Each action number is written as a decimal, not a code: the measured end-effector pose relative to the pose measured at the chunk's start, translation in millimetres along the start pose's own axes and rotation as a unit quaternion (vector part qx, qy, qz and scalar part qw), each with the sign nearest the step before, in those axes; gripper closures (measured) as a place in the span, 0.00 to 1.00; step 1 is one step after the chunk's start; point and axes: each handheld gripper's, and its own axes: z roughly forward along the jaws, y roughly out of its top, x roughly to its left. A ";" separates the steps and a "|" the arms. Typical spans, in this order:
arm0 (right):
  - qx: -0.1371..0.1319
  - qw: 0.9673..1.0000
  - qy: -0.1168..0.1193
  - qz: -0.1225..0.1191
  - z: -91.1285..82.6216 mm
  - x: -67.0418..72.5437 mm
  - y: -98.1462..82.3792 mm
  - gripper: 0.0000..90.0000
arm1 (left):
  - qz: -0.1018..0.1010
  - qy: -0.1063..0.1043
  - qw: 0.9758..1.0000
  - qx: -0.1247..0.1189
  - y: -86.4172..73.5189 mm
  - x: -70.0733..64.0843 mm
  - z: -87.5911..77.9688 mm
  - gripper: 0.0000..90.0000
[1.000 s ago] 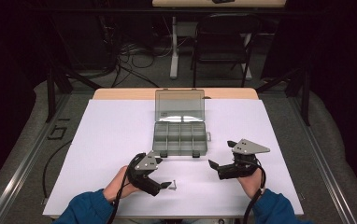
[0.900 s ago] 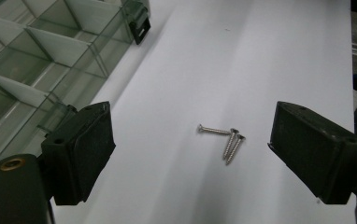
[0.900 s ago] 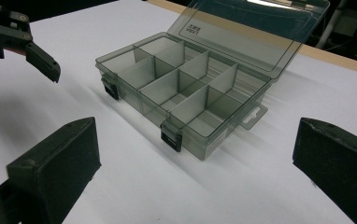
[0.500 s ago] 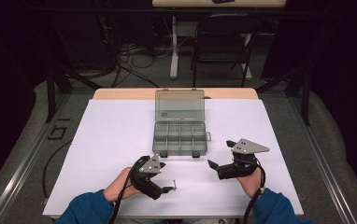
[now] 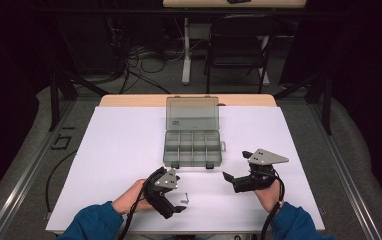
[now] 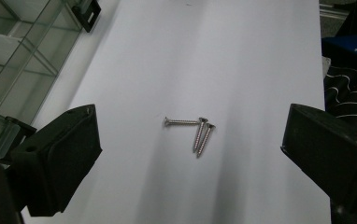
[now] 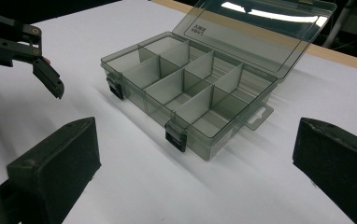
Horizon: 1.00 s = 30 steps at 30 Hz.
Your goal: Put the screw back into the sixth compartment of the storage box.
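Three screws [image 6: 193, 129] lay loose on white table [image 5: 119, 150], at 6 o'clock of organiser box [image 5: 193, 148]; lid up, compartments empty. Left gripper [image 6: 190, 154] jaws had just been opening, spread around screws, gripping nothing. Right gripper [image 7: 195, 158] spread, idle. Sorting apparently unstarted.

A white-covered bench [image 5: 129, 145] with a light wooden edge stands on a grey floor [image 5: 144, 80]. Behind it are a dark folding metal chair [image 5: 236, 55], loose black cables [image 5: 129, 60] and a white table leg [image 5: 186, 50]. The surrounding walls are dark.
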 end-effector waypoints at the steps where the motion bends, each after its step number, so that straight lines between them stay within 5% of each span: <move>1: 0.000 1.000 0.000 0.000 0.0 0.0 0.0 0.00 | 0.000 0.000 1.000 0.002 0.0 -0.7 0.8 0.02; 4: 0.002 1.000 0.003 0.002 0.0 -0.3 -0.5 0.00 | 0.009 -0.005 1.000 0.007 -0.1 -2.8 2.1 0.03; 17: 0.008 1.000 0.003 0.003 0.8 -0.5 -0.6 0.00 | 0.040 -0.028 0.998 0.026 -1.6 -8.1 9.9 0.46; 30: 0.006 1.000 0.006 0.005 1.7 -0.4 -0.8 0.00 | 0.055 -0.052 0.996 0.048 1.9 -6.6 21.2 0.76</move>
